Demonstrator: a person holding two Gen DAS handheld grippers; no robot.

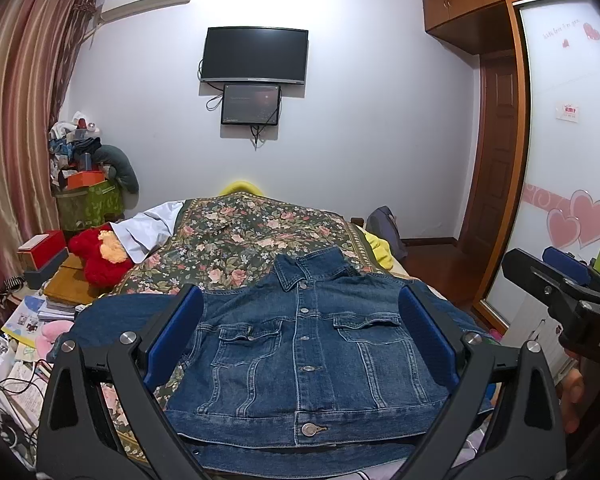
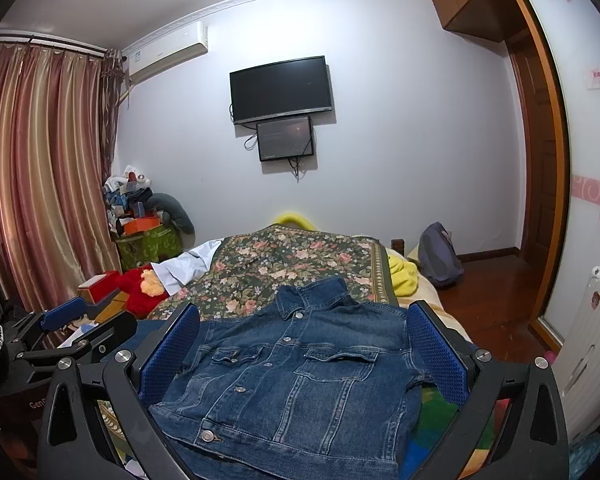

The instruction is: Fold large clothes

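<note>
Denim made up the garment at the centre of both views: a dark blue jacket (image 1: 308, 356) was laid front-up on the bed (image 1: 236, 236), buttoned down the middle, with its collar pointed toward the far wall and its hem nearest the cameras. Two flapped chest pockets were seen on either side of the button placket, and one sleeve was spread out flat toward the left edge of the bed. A floral bedspread (image 2: 292, 264) was seen beneath and beyond the jacket. The left gripper (image 1: 302, 340) was held above the near part of the jacket, its jaws spread wide with nothing between them, and the blue pads (image 1: 174, 336) were seen framing the chest of the garment. The right gripper (image 2: 300, 356) was held likewise over the jacket, its jaws also spread wide and empty. Each gripper was caught at the edge of the other's view, well apart from its partner. A red plush toy (image 1: 100, 254) was seen lying at the left side of the bed, and a dark television (image 2: 281, 89) was mounted on the far wall.
</note>
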